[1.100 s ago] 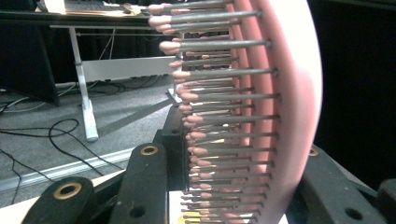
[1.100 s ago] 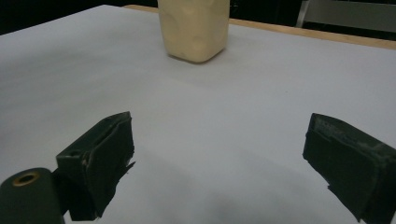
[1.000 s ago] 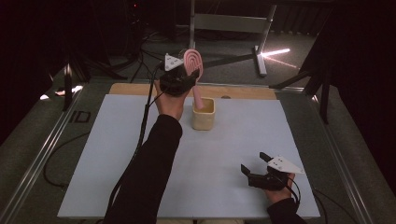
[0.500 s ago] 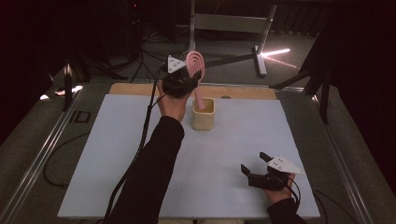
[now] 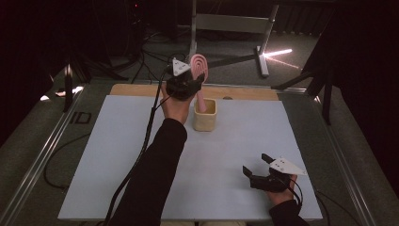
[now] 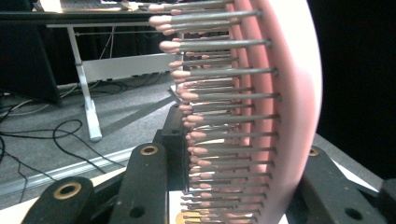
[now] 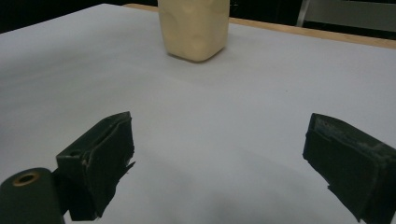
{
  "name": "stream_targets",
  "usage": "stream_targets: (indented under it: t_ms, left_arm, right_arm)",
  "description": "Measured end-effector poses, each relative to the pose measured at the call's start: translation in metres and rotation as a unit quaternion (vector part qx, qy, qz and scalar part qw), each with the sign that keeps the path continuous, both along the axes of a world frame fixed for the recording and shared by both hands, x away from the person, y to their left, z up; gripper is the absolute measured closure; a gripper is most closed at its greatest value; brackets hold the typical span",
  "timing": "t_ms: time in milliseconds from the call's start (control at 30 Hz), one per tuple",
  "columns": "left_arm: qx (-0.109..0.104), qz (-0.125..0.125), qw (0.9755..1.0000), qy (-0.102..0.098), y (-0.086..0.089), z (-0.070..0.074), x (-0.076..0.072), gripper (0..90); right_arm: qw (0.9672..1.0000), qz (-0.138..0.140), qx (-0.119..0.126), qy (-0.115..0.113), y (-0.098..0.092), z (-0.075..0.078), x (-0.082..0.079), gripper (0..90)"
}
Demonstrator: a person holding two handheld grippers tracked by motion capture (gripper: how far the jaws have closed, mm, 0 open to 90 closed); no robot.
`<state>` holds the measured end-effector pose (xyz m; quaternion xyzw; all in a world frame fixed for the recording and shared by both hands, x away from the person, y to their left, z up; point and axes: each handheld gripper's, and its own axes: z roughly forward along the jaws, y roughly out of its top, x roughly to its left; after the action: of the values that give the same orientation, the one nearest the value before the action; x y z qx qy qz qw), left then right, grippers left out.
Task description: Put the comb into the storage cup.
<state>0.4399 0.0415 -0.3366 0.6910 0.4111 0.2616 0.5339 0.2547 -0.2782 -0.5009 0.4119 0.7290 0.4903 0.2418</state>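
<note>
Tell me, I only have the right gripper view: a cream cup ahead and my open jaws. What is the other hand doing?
Observer: The left gripper is shut on a pink hairbrush, held by its head.
Operator: Where is the brush relative to the cup?
Observer: Its handle points down into the cream cup, head standing above the rim.
Operator: Which way do the bristles face?
Observer: In the left gripper view, the bristles point left, away from the pink back.
</note>
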Motion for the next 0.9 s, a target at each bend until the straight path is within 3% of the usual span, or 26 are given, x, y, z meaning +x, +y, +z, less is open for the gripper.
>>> stream_targets:
  t_ms: [900]
  left_arm:
    - [-0.004,0.005,1.0,0.001,-0.0084,-0.0077,0.0032,64.3]
  right_arm:
    - [1.0,0.001,-0.001,-0.002,-0.0009,-0.0004,0.0003,8.7]
